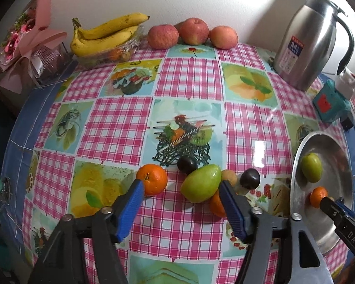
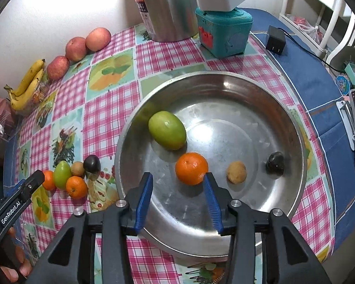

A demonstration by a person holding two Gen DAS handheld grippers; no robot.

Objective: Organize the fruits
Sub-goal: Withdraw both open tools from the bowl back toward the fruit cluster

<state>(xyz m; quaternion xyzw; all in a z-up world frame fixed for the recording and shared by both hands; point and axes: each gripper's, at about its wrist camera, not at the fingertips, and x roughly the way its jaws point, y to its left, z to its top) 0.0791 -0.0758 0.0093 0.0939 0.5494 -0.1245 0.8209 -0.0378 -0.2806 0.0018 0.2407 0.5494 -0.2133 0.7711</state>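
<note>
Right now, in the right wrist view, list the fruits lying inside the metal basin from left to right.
Inside the metal basin: green fruit → orange → small tan fruit → dark plum.

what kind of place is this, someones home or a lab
Most likely a home, at a kitchen or dining table: a plastic tablecloth with checks and fruit prints, a steel thermos jug, bananas and apples along the wall, and a wrapped flower bouquet at the side.
</note>
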